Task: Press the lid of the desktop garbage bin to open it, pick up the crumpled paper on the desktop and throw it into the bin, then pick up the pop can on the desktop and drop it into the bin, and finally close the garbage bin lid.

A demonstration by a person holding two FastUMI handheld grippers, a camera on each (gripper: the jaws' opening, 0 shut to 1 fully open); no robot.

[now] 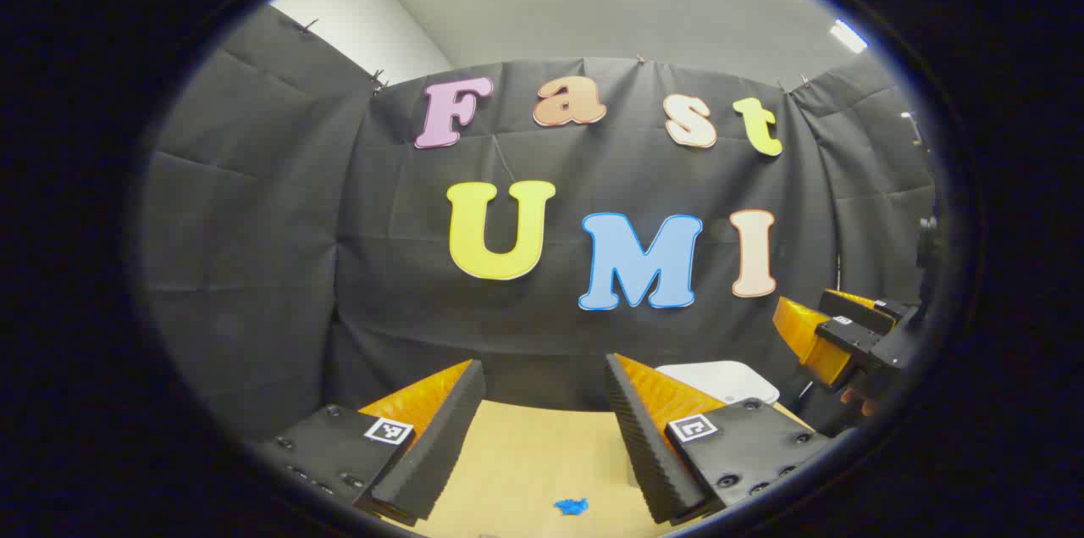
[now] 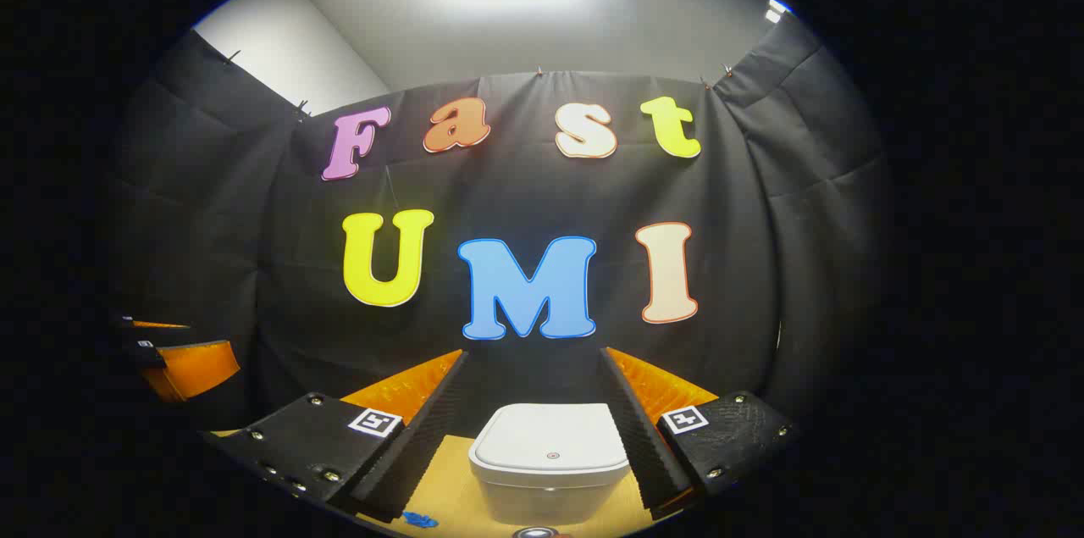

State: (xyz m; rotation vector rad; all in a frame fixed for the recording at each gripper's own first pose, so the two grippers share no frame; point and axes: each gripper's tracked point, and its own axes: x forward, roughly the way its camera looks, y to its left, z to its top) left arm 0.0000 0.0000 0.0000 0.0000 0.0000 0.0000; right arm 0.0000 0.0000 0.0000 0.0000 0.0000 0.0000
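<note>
The white desktop bin [image 2: 550, 457] stands on the wooden table with its lid [image 2: 550, 436] down, straight ahead of my right gripper [image 2: 533, 356], which hovers open and empty just short of it. A small blue crumpled paper [image 1: 572, 506] lies on the table below my open, empty left gripper [image 1: 542, 364]; this paper [image 2: 419, 518] also peeks in at the bottom left of the right gripper view. At that view's bottom edge a round metal rim [image 2: 535, 532] shows, perhaps the pop can's top. The bin's lid [image 1: 720, 381] lies to the right of my left gripper.
The light wooden table [image 1: 525, 453] runs back to the black cloth wall. The right gripper [image 1: 804, 305] hangs at the right of the left gripper view, above the bin. The left gripper [image 2: 207, 343] sits at the far left of the right gripper view.
</note>
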